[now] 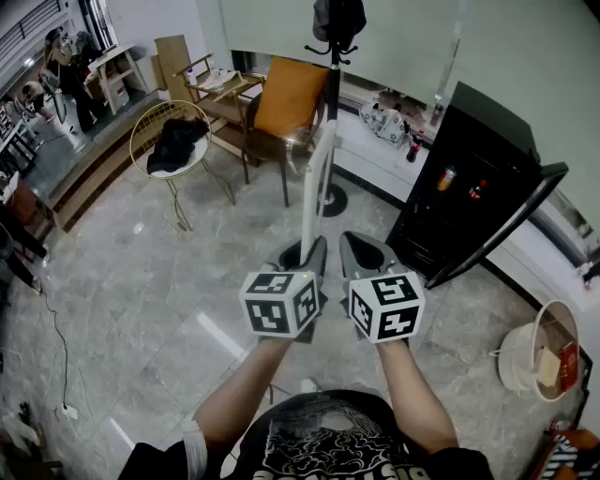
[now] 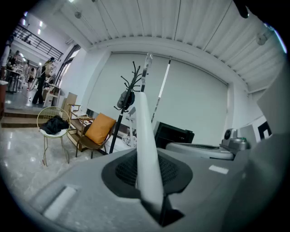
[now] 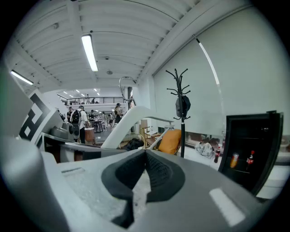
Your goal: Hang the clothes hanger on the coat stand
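The white plastic clothes hanger (image 1: 314, 183) is standing clamped in the left tongs (image 1: 302, 255). Its long axis is rising up and away toward the black metal coat stand (image 1: 333, 103). The stand is straight ahead on the grey polished floor (image 1: 141, 309), well apart (a dark bag (image 1: 337, 19) is hanging at its top). The right tongs (image 1: 364, 246) are closed and empty, just beside the left.

clothes hanger (image 1: 312, 192): white, smooth curved arm, one end clamped between the jaws of the left gripper (image 1: 300, 255), rising steeply up and forward | coat stand (image 1: 333, 94): black, upright, curved hooks on top, round base | relation: apart, hanger not hung
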